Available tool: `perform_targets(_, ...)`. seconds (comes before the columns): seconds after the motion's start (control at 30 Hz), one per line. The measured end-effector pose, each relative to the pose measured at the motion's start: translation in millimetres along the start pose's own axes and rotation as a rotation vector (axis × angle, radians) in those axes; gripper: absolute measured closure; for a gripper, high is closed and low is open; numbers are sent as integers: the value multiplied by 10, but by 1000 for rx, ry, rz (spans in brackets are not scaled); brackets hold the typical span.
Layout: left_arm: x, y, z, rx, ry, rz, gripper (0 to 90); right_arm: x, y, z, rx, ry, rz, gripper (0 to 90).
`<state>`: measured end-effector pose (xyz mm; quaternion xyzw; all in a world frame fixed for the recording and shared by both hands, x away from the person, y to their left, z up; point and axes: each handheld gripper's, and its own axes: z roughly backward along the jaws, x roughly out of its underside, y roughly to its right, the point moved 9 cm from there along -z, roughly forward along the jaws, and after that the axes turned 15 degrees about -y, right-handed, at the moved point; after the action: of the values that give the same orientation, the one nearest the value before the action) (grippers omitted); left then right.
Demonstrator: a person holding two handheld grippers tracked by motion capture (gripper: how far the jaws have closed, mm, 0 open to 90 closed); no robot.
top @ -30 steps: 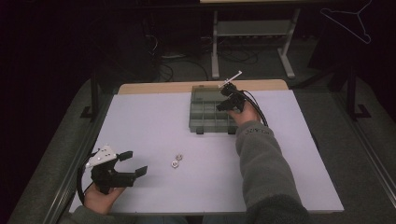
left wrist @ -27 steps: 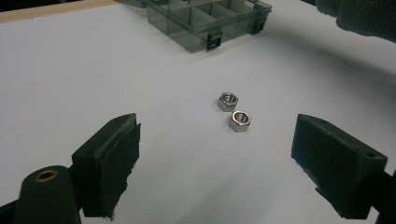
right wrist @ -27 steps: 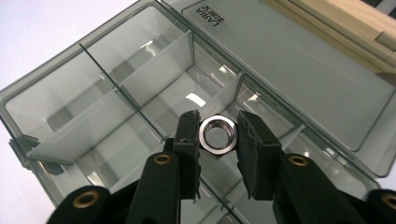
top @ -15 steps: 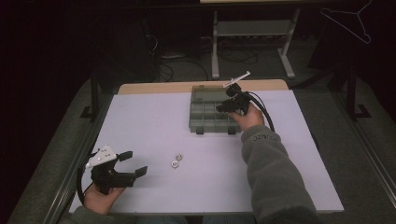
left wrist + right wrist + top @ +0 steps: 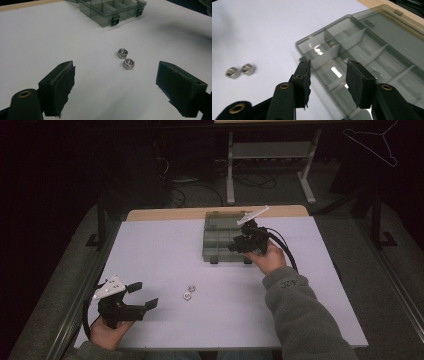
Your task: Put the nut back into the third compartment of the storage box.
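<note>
**Right gripper over the box, left resting by the nuts**

The right gripper (image 5: 239,245) hung over the near right part of the box (image 5: 220,232), held in a hand whose forearm reached in from the lower right, sleeve angled up and left across the table (image 5: 165,255). Its jaws had just been opening and stood partly apart with nothing between them; in the right gripper view they pointed down at the box's (image 5: 367,50) divided compartments. The box sat at the far edge of the table, lid open.

The left gripper (image 5: 142,296) lay low near the front left corner, the hand under it at the table's edge, jaws aimed to the right. They stood wide apart and empty. In the left gripper view two nuts (image 5: 126,58) lay just ahead between the jaws' lines, touching or nearly so, well short of the box (image 5: 112,10). From above, the nuts (image 5: 189,292) sat near the table's middle front, between the two grippers.
</note>
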<state>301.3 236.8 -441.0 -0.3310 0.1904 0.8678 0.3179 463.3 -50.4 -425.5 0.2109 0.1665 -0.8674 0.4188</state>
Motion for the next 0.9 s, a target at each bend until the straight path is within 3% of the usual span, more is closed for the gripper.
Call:
perform_targets(0.03,0,0,0,0,0,0,145,0,0,0,0,0,0,528)
perform_targets(0.17,-1,3,-3,1,0,2,145,28,-248,-34,-25,-2,50,515)
perform_targets(0.27,-4,5,-6,0,4,2,145,32,-364,-58,-42,-5,58,513)
perform_targets(0.3,-5,6,-6,0,3,1,145,35,-466,-93,-49,-10,81,510)
perform_targets(0.4,-4,5,-7,1,3,1,145,33,-555,-135,-50,-17,112,510)
perform_targets(0.5,-4,1,-8,1,3,1,145,15,-743,-215,-73,-22,144,511)
perform_targets(0.77,-2,1,-6,1,0,0,145,18,-981,-480,-109,-52,212,506)
perform_targets(0.8,-4,0,-9,2,4,1,145,13,-983,-518,-102,-51,241,505)
perform_targets(0.9,-4,0,-11,3,3,3,145,8,-1023,-580,-109,-56,250,504)
